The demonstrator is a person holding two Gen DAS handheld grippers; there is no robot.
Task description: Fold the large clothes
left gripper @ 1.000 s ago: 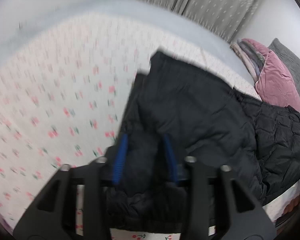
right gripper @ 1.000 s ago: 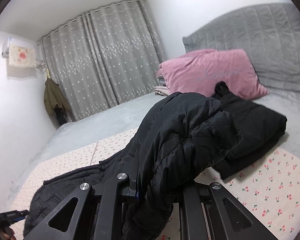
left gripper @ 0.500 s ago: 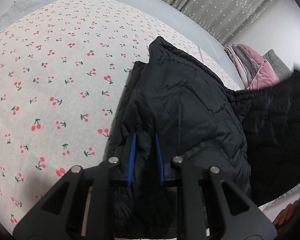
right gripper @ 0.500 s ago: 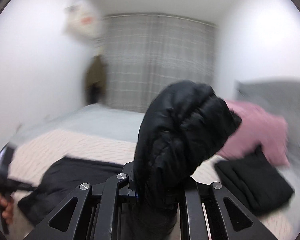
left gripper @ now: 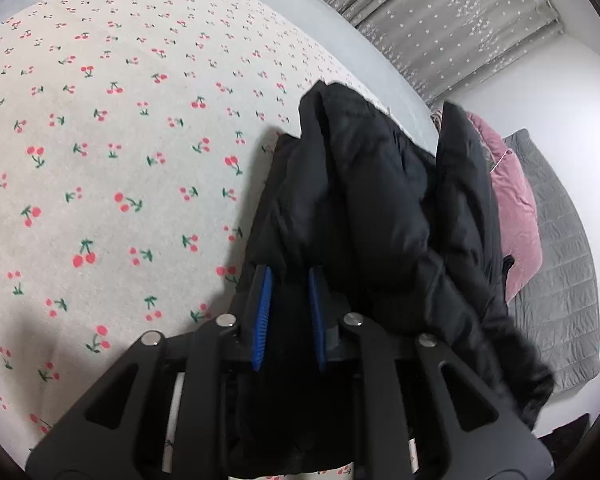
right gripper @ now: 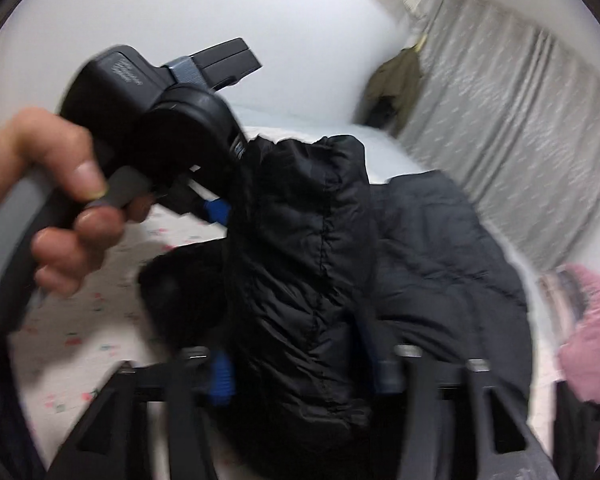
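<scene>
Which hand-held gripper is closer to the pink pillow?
Right, though only as a guess. The right hand-held gripper sits beside the pink pillow, at the black jacket. The left hand-held gripper sees the pillow beyond the jacket.

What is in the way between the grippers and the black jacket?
Nothing visible. The jacket already sits between the blue pads of the left gripper, which pinch it. A fold of it also lies between the right gripper's jaws, which have just been opening and no longer press on it.
</scene>
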